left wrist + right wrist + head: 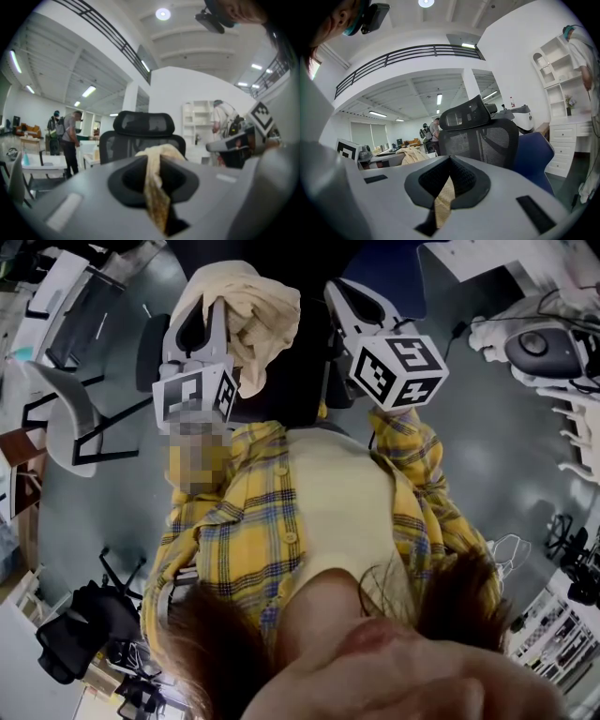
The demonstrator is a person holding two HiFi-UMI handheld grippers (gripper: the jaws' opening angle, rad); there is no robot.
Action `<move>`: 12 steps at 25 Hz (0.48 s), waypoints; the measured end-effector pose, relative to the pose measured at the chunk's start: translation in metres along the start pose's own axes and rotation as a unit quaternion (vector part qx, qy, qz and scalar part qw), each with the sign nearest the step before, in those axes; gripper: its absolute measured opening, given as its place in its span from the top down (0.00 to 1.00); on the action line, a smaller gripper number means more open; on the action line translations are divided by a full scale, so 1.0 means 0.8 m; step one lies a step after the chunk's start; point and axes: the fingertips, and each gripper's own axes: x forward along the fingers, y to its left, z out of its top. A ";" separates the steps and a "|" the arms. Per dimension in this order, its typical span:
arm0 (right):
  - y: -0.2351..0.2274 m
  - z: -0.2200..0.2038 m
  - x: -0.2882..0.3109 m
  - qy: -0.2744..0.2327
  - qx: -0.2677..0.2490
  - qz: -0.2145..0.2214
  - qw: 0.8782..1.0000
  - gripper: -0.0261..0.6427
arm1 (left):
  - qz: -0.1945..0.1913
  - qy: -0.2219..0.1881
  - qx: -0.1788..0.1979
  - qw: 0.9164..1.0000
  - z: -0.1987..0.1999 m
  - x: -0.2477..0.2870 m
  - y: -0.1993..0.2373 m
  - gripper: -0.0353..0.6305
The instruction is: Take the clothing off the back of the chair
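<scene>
Clothing [246, 310] is pinched thinly between the jaws of left gripper [199, 324] and right gripper [349, 306]; a fold could slip free or be snagged on the chair [140, 140].

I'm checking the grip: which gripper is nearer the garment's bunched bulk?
Left. The left gripper is shut on the garment right at the bunch; the right gripper holds a strip of it, off to the side.

The garment [253, 306], clamped in the left gripper [200, 310] and right gripper [337, 292], is soft, crumpled cream cloth. Both shells are smooth matt grey plastic. Ahead of them, the chair [480, 140] back is black mesh.
</scene>
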 end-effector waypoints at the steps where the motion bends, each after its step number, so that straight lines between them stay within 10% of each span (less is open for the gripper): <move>1: 0.001 0.000 0.000 0.000 0.000 0.000 1.000 0.94 | 0.000 0.000 -0.001 1.000 0.000 -0.001 0.000 0.87; 12: -0.004 0.000 -0.006 -0.001 0.002 -0.002 1.000 0.94 | -0.009 0.009 -0.001 1.000 -0.009 0.003 -0.009 0.87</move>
